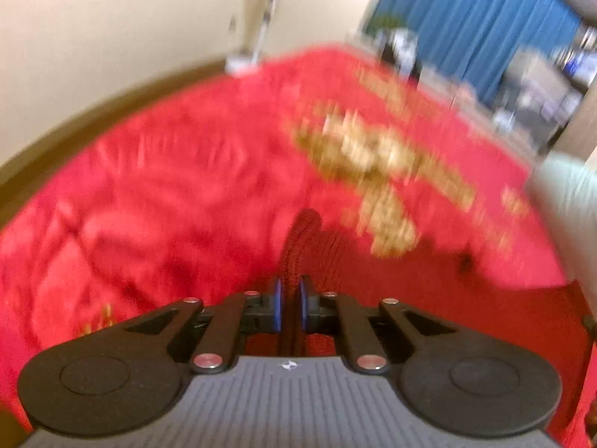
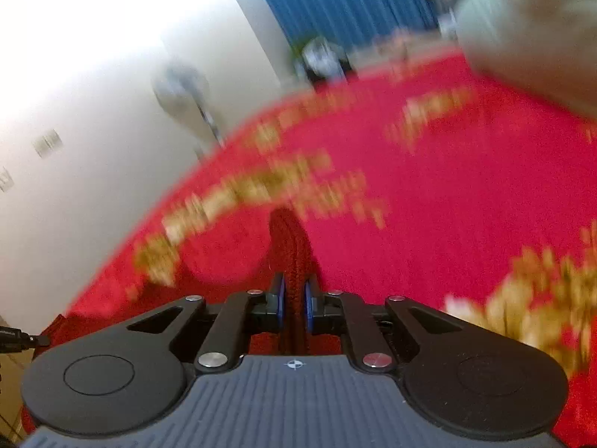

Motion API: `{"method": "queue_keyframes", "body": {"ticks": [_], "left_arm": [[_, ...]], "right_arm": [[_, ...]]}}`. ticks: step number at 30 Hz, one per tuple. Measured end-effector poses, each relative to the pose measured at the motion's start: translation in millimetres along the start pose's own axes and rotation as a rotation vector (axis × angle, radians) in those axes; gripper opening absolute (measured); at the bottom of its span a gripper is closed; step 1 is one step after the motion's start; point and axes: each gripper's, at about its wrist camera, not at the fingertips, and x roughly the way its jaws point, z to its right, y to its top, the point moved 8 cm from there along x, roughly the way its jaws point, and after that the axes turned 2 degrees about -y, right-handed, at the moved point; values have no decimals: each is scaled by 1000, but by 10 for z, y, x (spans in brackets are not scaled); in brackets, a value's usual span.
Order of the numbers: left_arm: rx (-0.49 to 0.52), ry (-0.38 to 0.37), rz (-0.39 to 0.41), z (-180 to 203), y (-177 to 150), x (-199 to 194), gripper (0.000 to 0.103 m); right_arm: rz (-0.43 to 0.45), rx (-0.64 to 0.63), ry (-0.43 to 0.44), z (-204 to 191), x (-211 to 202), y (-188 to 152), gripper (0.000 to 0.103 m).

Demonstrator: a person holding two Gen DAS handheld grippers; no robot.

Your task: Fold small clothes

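Observation:
Both views are motion-blurred. My left gripper (image 1: 290, 291) is shut on a dark red knitted garment (image 1: 302, 239), whose ribbed fold rises from between the blue pads. My right gripper (image 2: 294, 291) is shut on the same kind of dark red knit (image 2: 289, 239), a fold standing up between its pads. Below both lies a bright red cloth with gold patterns (image 1: 186, 186), also in the right wrist view (image 2: 429, 205). How much of the garment hangs beyond the fingers is hidden.
A cream wall (image 1: 112, 37) and brown edge lie at the left. Blue curtains (image 1: 485, 18) hang at the back, also in the right view (image 2: 335, 0). A grey-green cushion (image 2: 530, 30) sits at the right. A standing fan (image 2: 183, 86) is by the wall.

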Motion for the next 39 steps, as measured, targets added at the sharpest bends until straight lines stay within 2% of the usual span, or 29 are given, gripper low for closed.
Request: {"method": "queue_keyframes", "body": {"ticks": [3,5,8,9,10,11,12,14,16,18,21,26,30,32,34,36,39], "left_arm": [[100,50,133,109,129,-164,10],[118,67,143,137,139,-152,10],[94,91,50,81,53,10,12],[69,86,-5,54,-2,94,14],[50,83,-47,31,-53,154,14],[37,92,-81,-4,-93,199,20],[31,103,-100,-51,-113,223,31],[20,110,-104,-116,-118,215,36],[12,109,-106,-146,-131,201,36],[10,109,-117,-157,-142,200,36],[18,102,-113,-154,-162,148,36],[21,79,-122,-185,-232,42,42],[33,5,-161,-172,-351,-34,48],[59,-51,-201,-123,-465,-58,55],[134,-89,-233,-42,-599,-96,57],[231,-84,-255,7,-746,-136,58],[317,-75,-306,10,-985,-169,58]], "right_arm": [[100,-43,-13,-73,-90,114,10],[101,-40,-25,-38,-69,133,10],[2,-36,-108,105,116,13,19],[-56,-35,-139,168,195,-56,29],[-115,-28,-153,226,260,-131,31],[-147,-16,-156,238,328,-177,31],[-185,1,-152,267,359,-222,31],[-220,13,-133,256,374,-268,31],[-229,9,-125,225,339,-293,40],[-236,10,-122,186,316,-309,43],[-253,17,-123,164,258,-356,43],[-314,4,-106,126,116,-548,44],[-332,10,-124,120,-1,-636,44],[-336,33,-131,139,-72,-655,44],[-343,52,-141,167,-144,-682,44],[-354,60,-150,180,-227,-719,44],[-362,58,-153,171,-319,-749,44]]}}
